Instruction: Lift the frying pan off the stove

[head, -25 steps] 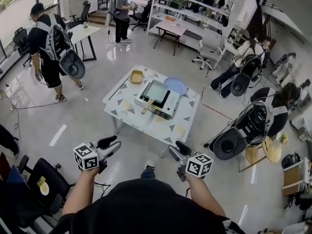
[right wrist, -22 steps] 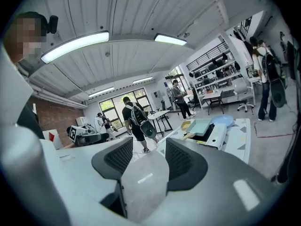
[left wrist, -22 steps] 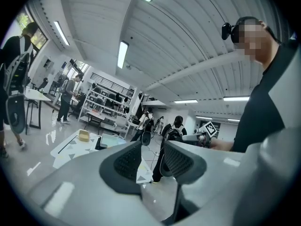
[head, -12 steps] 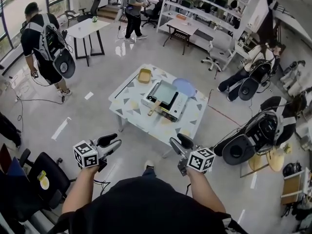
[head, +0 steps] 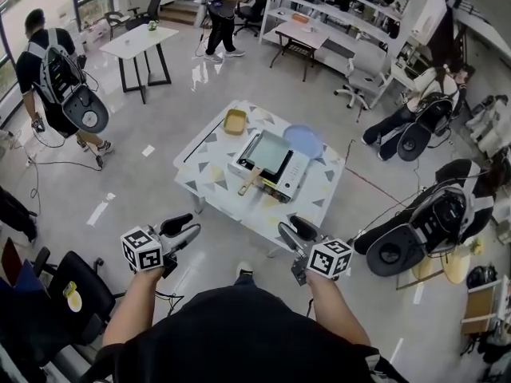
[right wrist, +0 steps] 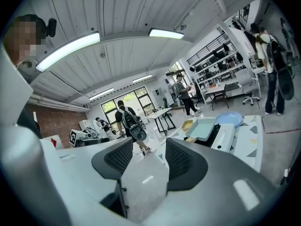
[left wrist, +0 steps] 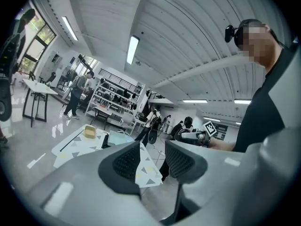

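Observation:
A square grey frying pan (head: 271,153) with a wooden handle (head: 249,183) sits on a white portable stove (head: 292,179) on the low patterned table (head: 209,174). Both grippers hang well short of the table, over the floor. My left gripper (head: 188,231) is open, nothing between its pads (left wrist: 126,162). My right gripper (head: 292,233) is open and empty too. The right gripper view shows the pan (right wrist: 203,127) and stove (right wrist: 225,135) ahead and to the right of its jaws. The left gripper view shows the table (left wrist: 70,144) to the left of its jaws.
A pale blue plate (head: 304,142) lies behind the stove and a yellow container (head: 235,122) sits at the table's far left corner. A black office chair (head: 76,294) stands at my left. Several people with backpack rigs stand or sit around the room.
The table sits slightly nearer and more central in the head view. Both grippers stay held out in front, jaws unchanged. The person with the backpack at left has walked further left.

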Available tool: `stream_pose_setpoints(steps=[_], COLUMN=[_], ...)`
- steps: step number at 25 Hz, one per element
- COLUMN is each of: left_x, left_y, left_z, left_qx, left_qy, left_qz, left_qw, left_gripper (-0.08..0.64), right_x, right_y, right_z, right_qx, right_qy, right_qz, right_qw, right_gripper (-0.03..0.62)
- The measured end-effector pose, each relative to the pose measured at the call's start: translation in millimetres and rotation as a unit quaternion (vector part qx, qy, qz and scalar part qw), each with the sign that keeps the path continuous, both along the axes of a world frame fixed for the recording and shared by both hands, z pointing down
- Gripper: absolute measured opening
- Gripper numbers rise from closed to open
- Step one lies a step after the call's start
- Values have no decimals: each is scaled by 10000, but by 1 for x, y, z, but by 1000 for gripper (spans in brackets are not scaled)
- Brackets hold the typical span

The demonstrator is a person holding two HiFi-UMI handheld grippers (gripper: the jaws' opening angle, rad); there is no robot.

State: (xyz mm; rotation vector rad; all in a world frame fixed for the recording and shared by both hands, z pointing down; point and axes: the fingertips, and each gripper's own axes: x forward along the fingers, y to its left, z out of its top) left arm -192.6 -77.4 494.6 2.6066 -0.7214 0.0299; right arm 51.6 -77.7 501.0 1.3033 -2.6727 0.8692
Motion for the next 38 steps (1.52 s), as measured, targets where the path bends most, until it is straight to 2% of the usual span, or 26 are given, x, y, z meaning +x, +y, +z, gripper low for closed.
stream_pose_setpoints(steps=[10, 17, 31, 38], left_x=[43, 71, 104, 116], left_y=[-63, -108, -182, -189], left_z=[6, 8, 21, 32], left_qx=[-109, -133, -308, -381], left_qy=[-142, -205, -251, -324], left_qz=[191, 272, 19, -59], left_qw=[9997, 9993, 9992, 9987], left_gripper=[164, 164, 172, 180], right_x=[32, 45, 63, 56], right_y=[-63, -109, -195, -215], right_z=[16, 21, 45, 55], right_qx=[-174, -268, -560, -737], right_qy=[-144, -190, -386, -600], right_qz=[9, -154, -583, -835], right_qw=[9997, 9993, 9960, 9920], right_gripper=[232, 232, 232, 232])
